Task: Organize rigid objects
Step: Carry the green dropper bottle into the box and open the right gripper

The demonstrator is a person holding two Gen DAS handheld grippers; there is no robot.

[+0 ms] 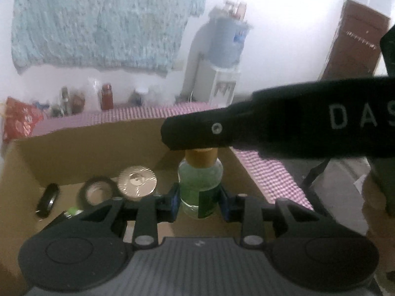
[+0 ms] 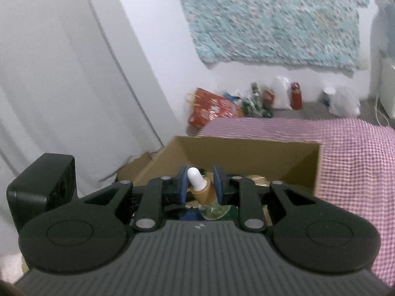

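A small green glass dropper bottle (image 1: 200,180) with a tan collar (image 1: 201,157) hangs upright over an open cardboard box (image 1: 81,148). My left gripper (image 1: 200,201) is shut on the bottle's body, blue pads (image 1: 174,201) pressing both sides. My right gripper (image 1: 195,135) reaches in from the right, over the bottle's top. In the right wrist view that gripper (image 2: 200,185) is shut on the cap, with the white rubber bulb (image 2: 194,176) and tan collar (image 2: 205,193) between its pads and the glass (image 2: 216,211) below.
In the box lie a black tape roll (image 1: 97,192), a gold disc (image 1: 137,183) and a small black item (image 1: 48,198). The box sits on a pink checked cloth (image 2: 350,162). Jars (image 1: 106,96), a red bag (image 2: 209,109) and a water dispenser (image 1: 226,49) line the far wall.
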